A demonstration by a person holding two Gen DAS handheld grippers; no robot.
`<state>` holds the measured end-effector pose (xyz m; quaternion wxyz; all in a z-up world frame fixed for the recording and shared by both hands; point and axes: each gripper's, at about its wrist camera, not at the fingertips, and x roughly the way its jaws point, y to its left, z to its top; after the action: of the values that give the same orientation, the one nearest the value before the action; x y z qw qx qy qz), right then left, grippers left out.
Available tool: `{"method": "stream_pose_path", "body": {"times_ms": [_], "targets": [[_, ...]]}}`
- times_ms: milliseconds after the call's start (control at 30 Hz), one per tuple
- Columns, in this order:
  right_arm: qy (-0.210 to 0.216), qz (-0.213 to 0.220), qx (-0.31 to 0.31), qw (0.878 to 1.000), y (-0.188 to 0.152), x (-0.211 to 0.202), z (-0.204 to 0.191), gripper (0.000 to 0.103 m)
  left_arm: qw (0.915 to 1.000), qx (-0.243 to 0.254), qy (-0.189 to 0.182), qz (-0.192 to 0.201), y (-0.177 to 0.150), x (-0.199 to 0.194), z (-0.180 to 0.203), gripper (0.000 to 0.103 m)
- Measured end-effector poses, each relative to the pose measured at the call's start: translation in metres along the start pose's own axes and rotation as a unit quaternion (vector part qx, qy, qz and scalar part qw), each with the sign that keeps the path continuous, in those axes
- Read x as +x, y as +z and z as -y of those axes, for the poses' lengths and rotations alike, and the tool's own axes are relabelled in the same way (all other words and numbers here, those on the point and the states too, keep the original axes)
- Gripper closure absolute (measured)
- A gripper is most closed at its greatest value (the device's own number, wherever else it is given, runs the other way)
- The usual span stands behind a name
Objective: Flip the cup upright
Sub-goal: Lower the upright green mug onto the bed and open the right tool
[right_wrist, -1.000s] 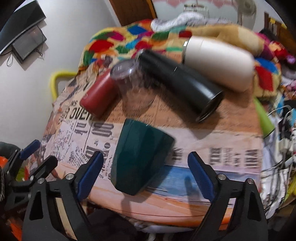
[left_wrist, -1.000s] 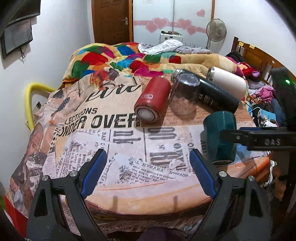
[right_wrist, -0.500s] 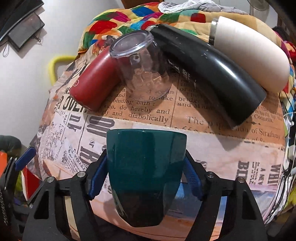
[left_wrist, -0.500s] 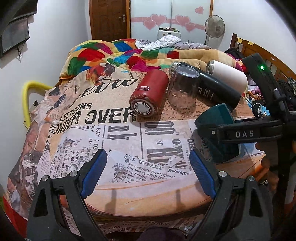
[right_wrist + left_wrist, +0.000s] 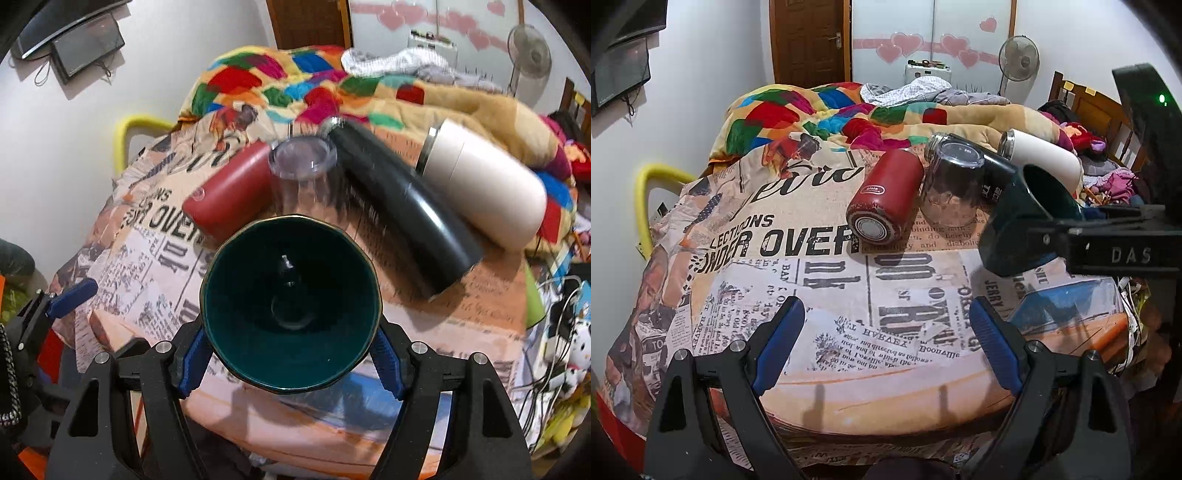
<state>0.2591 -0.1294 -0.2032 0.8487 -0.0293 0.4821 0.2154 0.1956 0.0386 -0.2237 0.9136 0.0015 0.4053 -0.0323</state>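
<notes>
A dark green cup is clamped between the blue pads of my right gripper, lifted off the newspaper-print bed cover, its open mouth turned toward the camera. In the left wrist view the same cup hangs at the right, tilted, mouth facing up and back, held by the right gripper's black arm. My left gripper is open and empty, low over the cover's near edge.
A red flask, an upside-down clear glass, a black flask and a white flask lie behind the cup. A colourful blanket is heaped beyond. Clutter and cables lie off the right edge.
My right gripper closed on the green cup, lifted it off the cover and rotated it from mouth-down to mouth toward the camera. The left gripper stayed open, nearly still.
</notes>
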Motion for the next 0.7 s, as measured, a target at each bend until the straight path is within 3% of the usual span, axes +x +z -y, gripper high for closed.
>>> {"method": "stream_pose_path", "body": {"times_ms": [233,700], "targets": [[-0.005,0.007,-0.012,1.000,0.010,0.006,-0.007,0.032,1.0000,-0.004,-0.002,0.004,0.003,-0.001,-0.002,0.012],[-0.022,-0.009,-0.036,0.999,-0.008,0.017,-0.016,0.032,0.9999,-0.013,-0.003,-0.001,0.001,-0.001,-0.006,0.012]]}}
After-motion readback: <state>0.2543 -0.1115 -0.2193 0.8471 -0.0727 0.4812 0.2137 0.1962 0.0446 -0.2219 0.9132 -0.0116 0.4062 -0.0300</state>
